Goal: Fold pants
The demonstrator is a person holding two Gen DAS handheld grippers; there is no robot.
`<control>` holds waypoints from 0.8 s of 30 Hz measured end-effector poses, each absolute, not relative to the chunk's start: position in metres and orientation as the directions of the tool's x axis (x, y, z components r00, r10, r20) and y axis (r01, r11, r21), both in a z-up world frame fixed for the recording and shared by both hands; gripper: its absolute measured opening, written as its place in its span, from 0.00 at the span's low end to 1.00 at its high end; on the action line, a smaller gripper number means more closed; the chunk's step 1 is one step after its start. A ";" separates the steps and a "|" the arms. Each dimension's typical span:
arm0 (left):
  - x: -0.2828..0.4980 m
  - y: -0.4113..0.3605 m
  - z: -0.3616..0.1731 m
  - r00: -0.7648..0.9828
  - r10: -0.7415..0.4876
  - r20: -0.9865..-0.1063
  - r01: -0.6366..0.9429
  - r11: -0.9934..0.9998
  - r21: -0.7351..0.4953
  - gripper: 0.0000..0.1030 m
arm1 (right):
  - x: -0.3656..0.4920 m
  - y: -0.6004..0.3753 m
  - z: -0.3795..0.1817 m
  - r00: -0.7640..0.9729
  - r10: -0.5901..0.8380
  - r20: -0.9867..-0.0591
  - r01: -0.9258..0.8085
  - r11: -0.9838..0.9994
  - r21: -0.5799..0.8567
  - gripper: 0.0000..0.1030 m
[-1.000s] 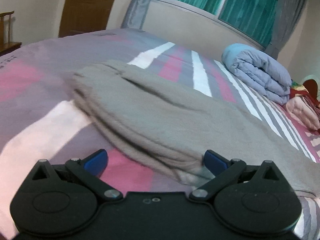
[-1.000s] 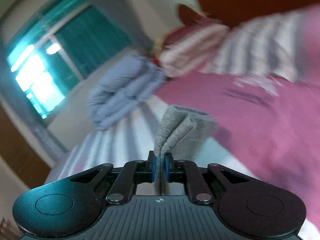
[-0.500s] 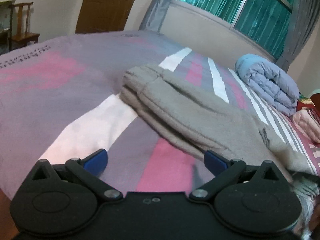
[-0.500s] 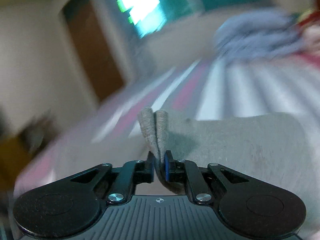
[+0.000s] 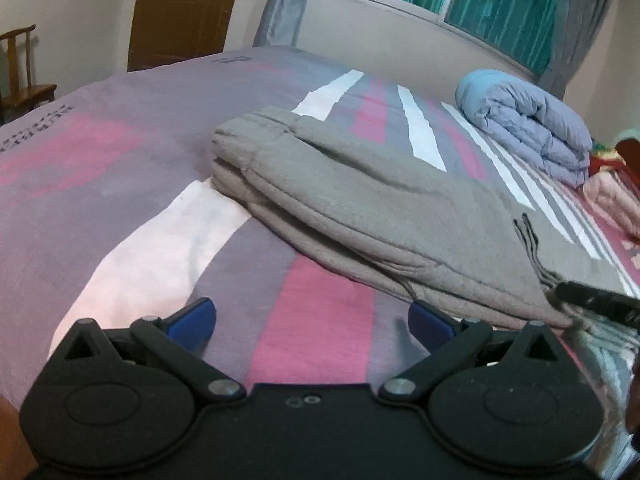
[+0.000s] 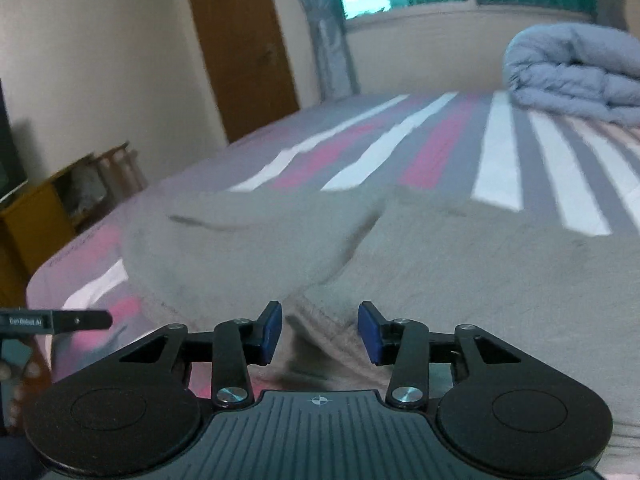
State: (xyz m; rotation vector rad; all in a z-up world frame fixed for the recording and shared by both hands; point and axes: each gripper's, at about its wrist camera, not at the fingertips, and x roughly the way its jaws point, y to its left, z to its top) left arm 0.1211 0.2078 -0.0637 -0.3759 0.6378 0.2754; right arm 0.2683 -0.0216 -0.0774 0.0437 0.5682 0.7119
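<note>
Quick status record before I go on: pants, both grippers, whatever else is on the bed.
pants: grey, folded over, lying on the striped bedspread
right gripper: jaws opening, pants edge lies between the pads, not pinched
left gripper: open, nothing between the pads, over bare bedspread beside the pants
rolled blue duvet: far side of the bed, apart from the pants
fold: upper layer already laid over lower
</note>
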 end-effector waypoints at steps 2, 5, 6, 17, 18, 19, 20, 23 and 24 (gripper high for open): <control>0.117 0.212 -0.065 0.772 0.138 -0.620 -0.379 0.884 -0.275 0.94 | 0.266 -0.013 -0.083 0.634 0.597 -0.492 -0.602 0.780 0.171 0.42; 0.116 0.214 -0.065 0.774 0.134 -0.619 -0.384 0.877 -0.290 0.94 | 0.263 -0.004 -0.087 0.660 0.566 -0.493 -0.593 0.796 0.121 0.29; 0.116 0.213 -0.065 0.773 0.136 -0.620 -0.383 0.878 -0.285 0.94 | 0.262 -0.006 -0.087 0.666 0.565 -0.487 -0.588 0.799 0.123 0.24; 0.119 0.212 -0.065 0.765 0.135 -0.630 -0.383 0.881 -0.276 0.94 | 0.226 -0.012 -0.086 0.617 0.626 -0.477 -0.725 0.688 -0.036 0.36; 0.119 0.213 -0.066 0.767 0.132 -0.628 -0.384 0.879 -0.284 0.94 | 0.224 -0.024 -0.080 0.608 0.657 -0.446 -0.724 0.689 0.028 0.36; 0.119 0.213 -0.066 0.766 0.131 -0.629 -0.386 0.877 -0.287 0.94 | 0.222 -0.039 -0.074 0.639 0.645 -0.419 -0.689 0.722 0.059 0.36; 0.119 0.213 -0.066 0.764 0.133 -0.632 -0.388 0.877 -0.284 0.94 | 0.220 -0.055 -0.068 0.689 0.607 -0.396 -0.638 0.767 0.064 0.36; 0.124 0.209 -0.067 0.753 0.143 -0.642 -0.391 0.882 -0.262 0.94 | 0.220 -0.113 -0.060 0.795 0.476 -0.376 -0.469 0.875 0.118 0.36; 0.127 0.208 -0.066 0.752 0.146 -0.643 -0.390 0.885 -0.255 0.94 | 0.221 -0.132 -0.062 0.820 0.420 -0.389 -0.402 0.906 0.132 0.36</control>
